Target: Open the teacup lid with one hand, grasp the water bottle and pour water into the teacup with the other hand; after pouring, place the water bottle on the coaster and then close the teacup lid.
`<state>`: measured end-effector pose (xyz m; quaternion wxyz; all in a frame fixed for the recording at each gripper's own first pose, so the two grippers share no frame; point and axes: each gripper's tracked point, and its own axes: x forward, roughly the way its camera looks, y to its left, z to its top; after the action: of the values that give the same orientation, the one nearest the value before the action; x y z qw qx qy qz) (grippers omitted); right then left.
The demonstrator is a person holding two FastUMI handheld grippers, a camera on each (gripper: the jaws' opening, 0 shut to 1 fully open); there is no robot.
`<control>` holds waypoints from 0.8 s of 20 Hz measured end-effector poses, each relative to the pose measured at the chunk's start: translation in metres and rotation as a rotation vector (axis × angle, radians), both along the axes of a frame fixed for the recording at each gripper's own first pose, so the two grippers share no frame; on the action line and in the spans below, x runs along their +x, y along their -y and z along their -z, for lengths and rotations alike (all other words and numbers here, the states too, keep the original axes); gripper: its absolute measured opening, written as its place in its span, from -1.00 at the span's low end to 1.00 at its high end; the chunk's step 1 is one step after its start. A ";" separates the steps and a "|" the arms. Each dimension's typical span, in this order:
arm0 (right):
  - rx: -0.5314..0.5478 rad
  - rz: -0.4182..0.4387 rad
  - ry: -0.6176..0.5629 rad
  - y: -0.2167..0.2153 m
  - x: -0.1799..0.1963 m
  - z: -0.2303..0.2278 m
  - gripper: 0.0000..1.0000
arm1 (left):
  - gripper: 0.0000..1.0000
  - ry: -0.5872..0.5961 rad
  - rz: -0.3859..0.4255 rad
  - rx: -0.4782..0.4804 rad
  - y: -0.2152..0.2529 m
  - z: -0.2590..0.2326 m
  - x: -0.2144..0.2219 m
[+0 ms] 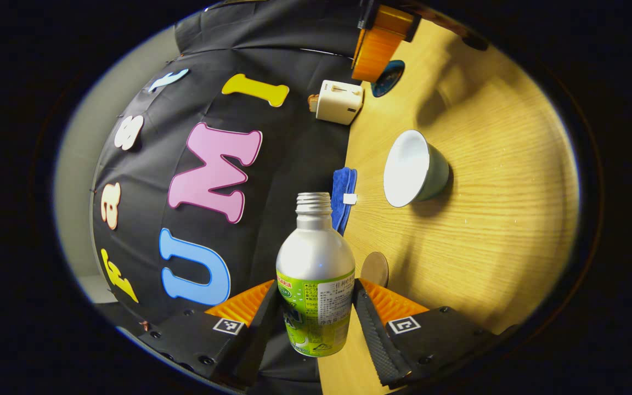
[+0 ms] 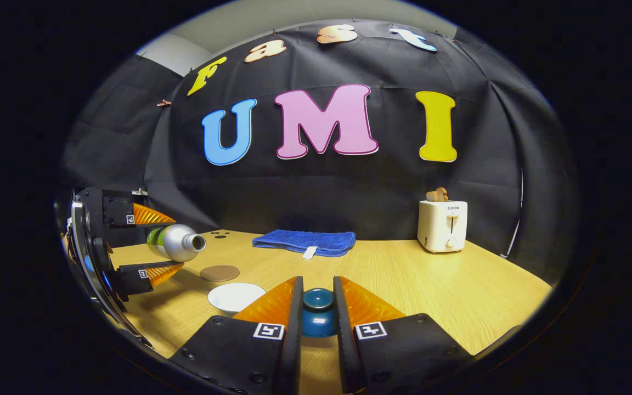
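The left gripper [image 1: 316, 323] is clamping the bottle [image 1: 316, 285], tipping it sideways toward the open cup [image 1: 415, 167] — pouring seems underway. The right gripper [image 2: 317, 307] is pinching the lid [image 2: 317, 312]. Beyond, the coaster [image 2: 219, 272] is waiting — bottle placement and closing remain.

The wooden table [image 2: 431, 285] bears teacup [image 2: 236, 297], coaster [image 2: 219, 272], blue towel [image 2: 305, 241] and toaster [image 2: 442, 225].

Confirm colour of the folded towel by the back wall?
Blue. The folded cloth towel with a small white tag shows best in the right gripper view.
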<state>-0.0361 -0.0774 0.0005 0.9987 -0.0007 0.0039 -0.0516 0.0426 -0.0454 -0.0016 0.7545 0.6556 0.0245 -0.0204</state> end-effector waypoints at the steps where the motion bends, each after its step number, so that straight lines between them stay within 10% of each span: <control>1: 0.001 -0.004 0.000 -0.001 0.000 0.000 -0.36 | 0.60 0.001 0.004 0.029 0.001 0.000 0.001; 16: 0.000 0.029 0.001 0.024 0.000 0.000 -0.36 | 0.60 -0.042 0.058 0.359 0.016 -0.005 0.021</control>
<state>-0.0365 -0.1010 0.0007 0.9978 -0.0004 0.0033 -0.0661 0.0634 -0.0615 0.0034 0.6237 0.7796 0.0245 -0.0512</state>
